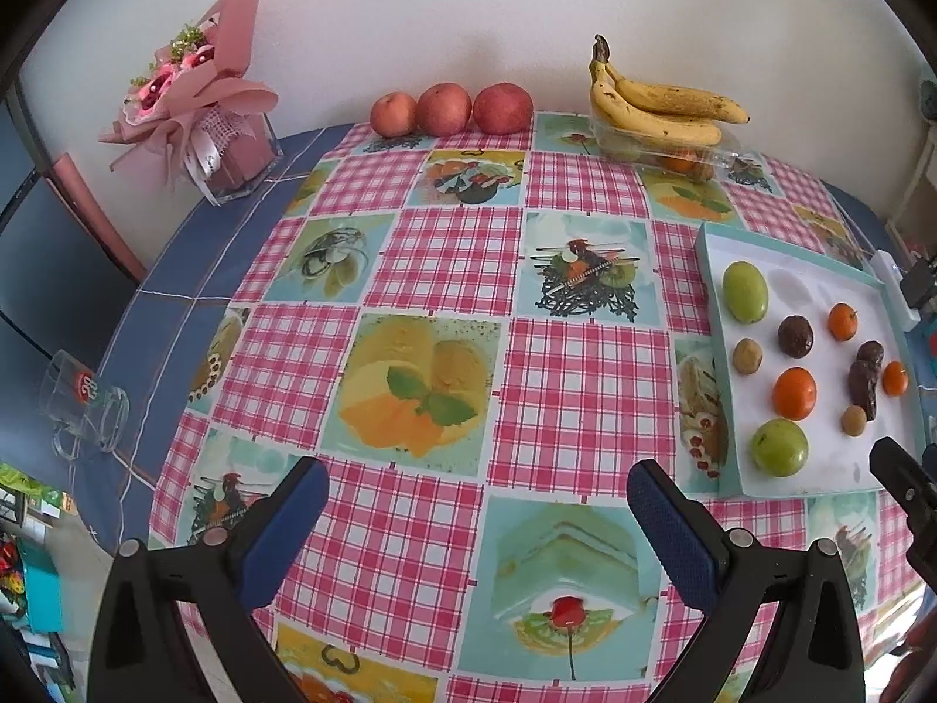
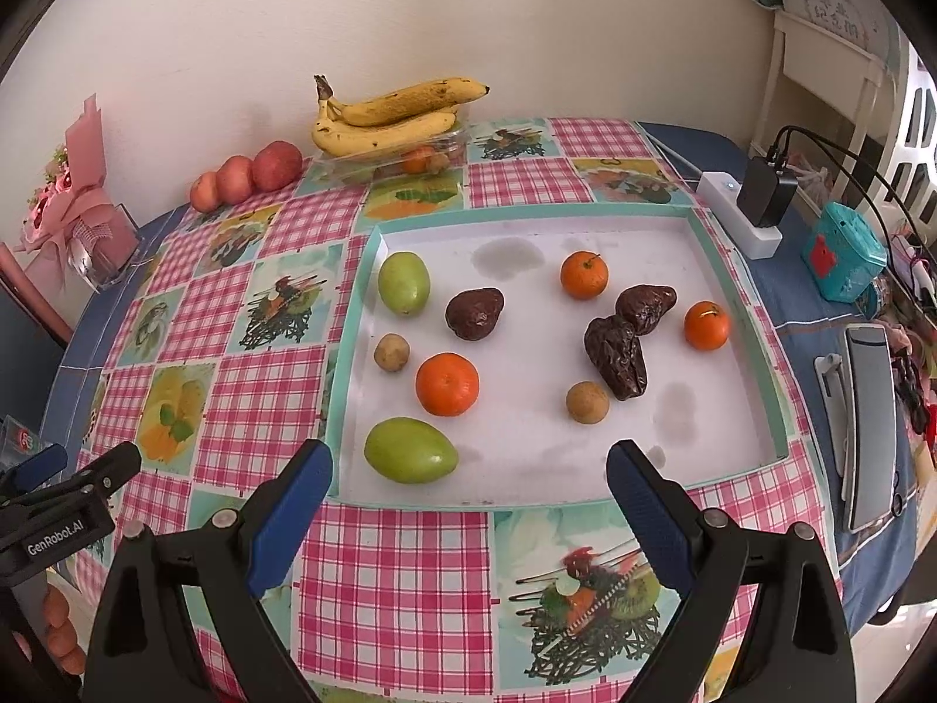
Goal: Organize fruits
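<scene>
Lying crosswise, near green fruit (image 2: 410, 449) tapers rightward; both hand-held grippers (image 1: 477, 504) (image 2: 468, 486) gape empty.

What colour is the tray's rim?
Teal, around a white floor; the tray shows best in the right wrist view.

A pink-wrapped bouquet (image 1: 196, 88) stands in a clear holder at upper left on the table (image 1: 193, 269); a glass mug (image 1: 82, 410) lies tipped at the left edge. At right, a white power strip (image 2: 741, 214), teal box (image 2: 843, 258) and phone (image 2: 872, 427)
</scene>
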Demonstrator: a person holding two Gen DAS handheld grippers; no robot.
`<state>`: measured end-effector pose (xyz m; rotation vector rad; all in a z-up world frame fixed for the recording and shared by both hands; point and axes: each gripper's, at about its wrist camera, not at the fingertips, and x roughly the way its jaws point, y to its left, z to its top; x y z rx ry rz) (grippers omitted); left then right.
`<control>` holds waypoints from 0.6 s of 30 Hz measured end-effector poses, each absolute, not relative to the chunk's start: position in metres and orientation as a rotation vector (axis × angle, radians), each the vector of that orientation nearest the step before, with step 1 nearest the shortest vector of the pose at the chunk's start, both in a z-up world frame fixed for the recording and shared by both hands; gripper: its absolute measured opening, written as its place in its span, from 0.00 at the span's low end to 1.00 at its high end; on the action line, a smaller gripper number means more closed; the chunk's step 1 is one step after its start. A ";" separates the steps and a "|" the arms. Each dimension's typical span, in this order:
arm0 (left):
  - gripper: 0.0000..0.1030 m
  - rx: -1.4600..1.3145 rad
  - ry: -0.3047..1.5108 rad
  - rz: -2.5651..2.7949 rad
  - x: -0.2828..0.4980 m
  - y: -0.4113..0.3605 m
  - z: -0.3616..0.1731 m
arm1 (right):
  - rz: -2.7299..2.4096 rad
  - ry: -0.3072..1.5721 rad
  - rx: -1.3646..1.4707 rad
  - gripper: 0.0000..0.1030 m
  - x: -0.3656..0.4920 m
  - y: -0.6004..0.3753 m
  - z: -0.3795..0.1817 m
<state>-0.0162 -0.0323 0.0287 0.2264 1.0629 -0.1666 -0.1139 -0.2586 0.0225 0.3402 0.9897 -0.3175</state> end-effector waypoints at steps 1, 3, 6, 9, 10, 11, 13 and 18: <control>1.00 0.225 1.061 -0.167 -0.016 -0.032 0.029 | -0.317 0.990 0.339 0.92 -0.114 -0.258 0.023; 1.00 0.222 1.060 -0.164 -0.016 -0.031 0.030 | -0.316 0.989 0.336 0.92 -0.114 -0.258 0.023; 1.00 0.220 1.061 -0.157 -0.015 -0.030 0.029 | -0.312 0.988 0.330 0.92 -0.114 -0.256 0.024; 1.00 0.218 1.064 -0.162 -0.015 -0.030 0.029 | -0.308 0.989 0.325 0.92 -0.114 -0.255 0.024; 1.00 0.218 1.063 -0.163 -0.015 -0.030 0.029 | -0.307 0.989 0.324 0.92 -0.114 -0.255 0.024; 1.00 0.219 1.062 -0.164 -0.015 -0.030 0.029 | -0.307 0.989 0.323 0.92 -0.114 -0.256 0.024; 1.00 0.220 1.061 -0.164 -0.015 -0.030 0.029 | -0.307 0.989 0.323 0.92 -0.114 -0.255 0.024; 1.00 0.219 1.062 -0.164 -0.014 -0.029 0.029 | -0.300 0.992 0.313 0.92 -0.113 -0.253 0.024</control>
